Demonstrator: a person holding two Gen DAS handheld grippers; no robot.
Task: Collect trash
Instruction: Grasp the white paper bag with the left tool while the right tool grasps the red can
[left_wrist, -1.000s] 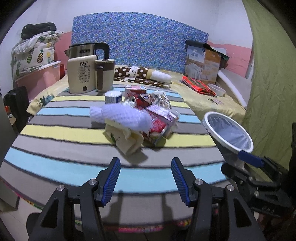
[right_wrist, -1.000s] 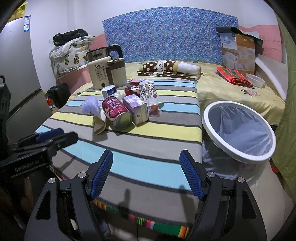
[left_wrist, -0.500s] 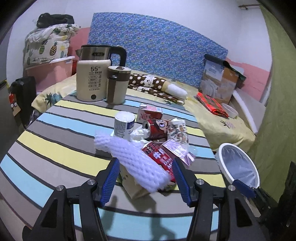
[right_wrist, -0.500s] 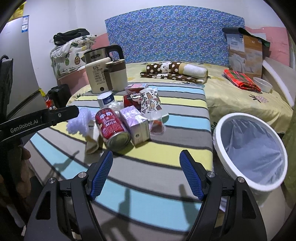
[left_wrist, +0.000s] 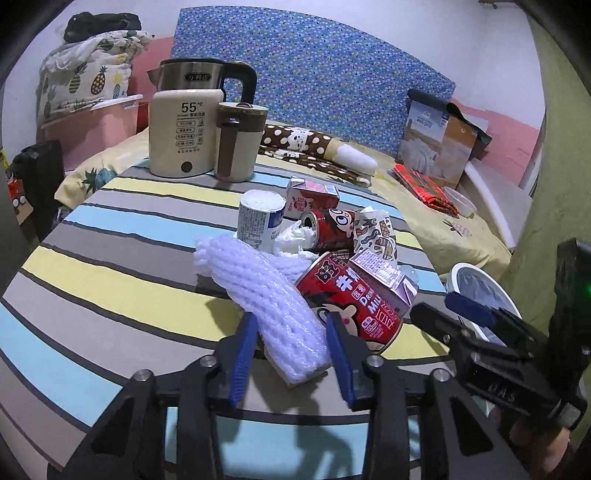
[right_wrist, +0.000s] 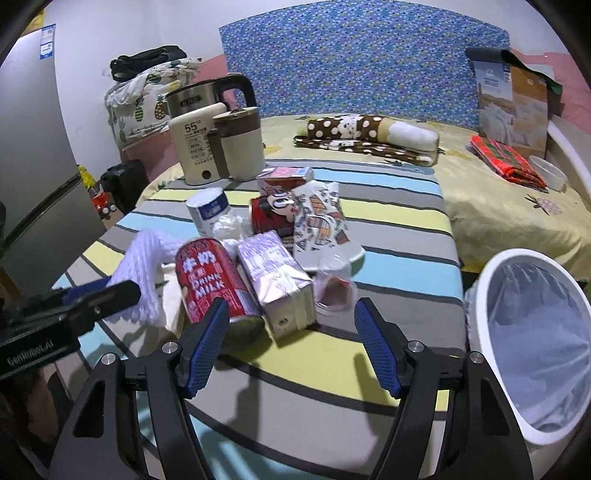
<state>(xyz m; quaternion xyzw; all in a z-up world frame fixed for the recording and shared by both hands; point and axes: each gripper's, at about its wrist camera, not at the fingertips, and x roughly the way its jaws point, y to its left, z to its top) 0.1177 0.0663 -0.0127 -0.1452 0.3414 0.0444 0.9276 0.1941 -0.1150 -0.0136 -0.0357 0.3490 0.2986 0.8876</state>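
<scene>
Left gripper jaws have just been closing and now sit around the near end of the white foam net sleeve, pads at its sides; firm squeeze not confirmable. Right gripper has just narrowed, still wide apart, holding nothing, near the red milk can and purple carton. Beyond: striped table, white lined bin beside it, kettle at the far edge.

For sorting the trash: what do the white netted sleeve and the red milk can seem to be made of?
White netted sleeve: probably soft foam mesh, matte; its woven, puffy ribs suggest this.
Red milk can: likely metal with a glossy printed coat; the cylinder form and the rim at its end suggest this.
</scene>
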